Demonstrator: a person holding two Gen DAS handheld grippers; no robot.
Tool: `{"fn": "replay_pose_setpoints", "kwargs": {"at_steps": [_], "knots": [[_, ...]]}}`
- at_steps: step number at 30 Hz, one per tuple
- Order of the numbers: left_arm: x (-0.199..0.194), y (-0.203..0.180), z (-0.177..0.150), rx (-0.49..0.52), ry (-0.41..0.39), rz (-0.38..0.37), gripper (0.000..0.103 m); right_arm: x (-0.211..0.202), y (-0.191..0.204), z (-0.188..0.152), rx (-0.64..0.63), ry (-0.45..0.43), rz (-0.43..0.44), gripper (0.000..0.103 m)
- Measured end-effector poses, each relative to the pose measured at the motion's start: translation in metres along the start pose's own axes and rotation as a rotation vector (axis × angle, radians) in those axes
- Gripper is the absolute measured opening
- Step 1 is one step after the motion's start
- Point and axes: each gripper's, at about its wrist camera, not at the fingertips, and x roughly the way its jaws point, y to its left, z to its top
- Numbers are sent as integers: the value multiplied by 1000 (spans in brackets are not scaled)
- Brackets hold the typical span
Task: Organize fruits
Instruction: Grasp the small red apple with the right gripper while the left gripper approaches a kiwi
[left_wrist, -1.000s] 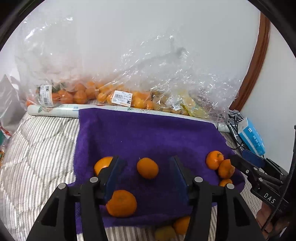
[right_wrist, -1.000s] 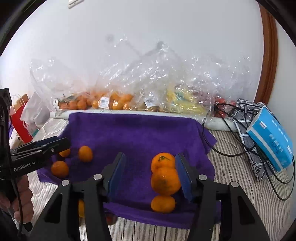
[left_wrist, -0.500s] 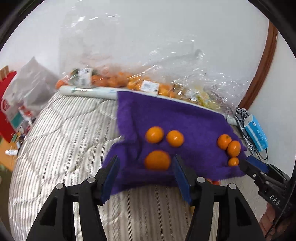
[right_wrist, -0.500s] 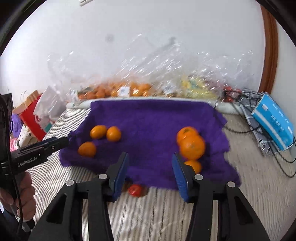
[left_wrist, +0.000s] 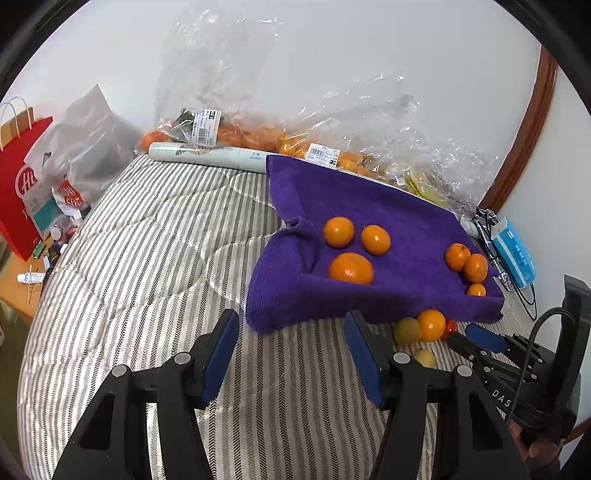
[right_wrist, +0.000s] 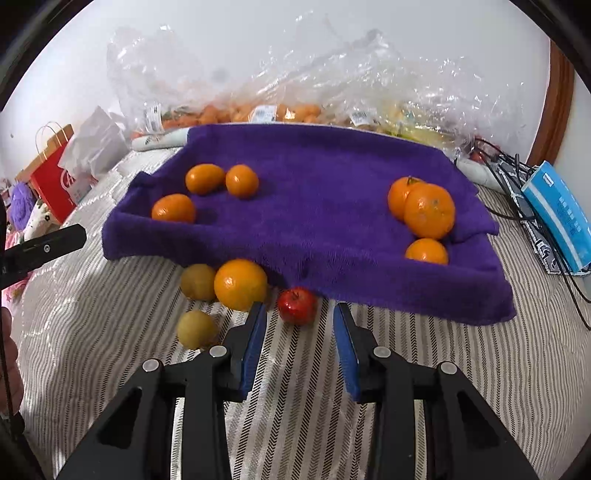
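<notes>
Both grippers had drawn back off the purple towel (right_wrist: 306, 206) to the bed's striped cover; left gripper (left_wrist: 291, 354) stood half open, empty. Right gripper (right_wrist: 299, 339) was closing, empty, just short of the red fruit (right_wrist: 297, 305), which might get nudged away under the towel's edge

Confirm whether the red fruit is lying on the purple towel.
No. The red fruit lies on the striped bedding, just off the purple towel's near edge.

Red paper bag (left_wrist: 16, 177), blue box (right_wrist: 561, 218), black cables (right_wrist: 506, 162) beside striped quilt (left_wrist: 147, 258).
</notes>
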Motion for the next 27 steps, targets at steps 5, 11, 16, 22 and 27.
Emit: {"fn": "replay_pose_setpoints", "kwargs": {"at_steps": [5, 11, 16, 22, 27], "knots": [[4, 0, -1, -2, 8, -18, 57, 9, 3, 0, -10, 3, -32, 31], [5, 2, -3, 2, 21, -16, 57, 21, 3, 2, -14, 26, -39, 29], [7, 3, -5, -4, 32, -11, 57, 24, 1, 5, -2, 15, -30, 25], [3, -6, -12, 5, 41, -29, 57, 12, -6, 2, 12, 8, 2, 25], [2, -27, -20, 31, 60, -47, 57, -14, -22, -4, 17, -37, -18, 25]]}}
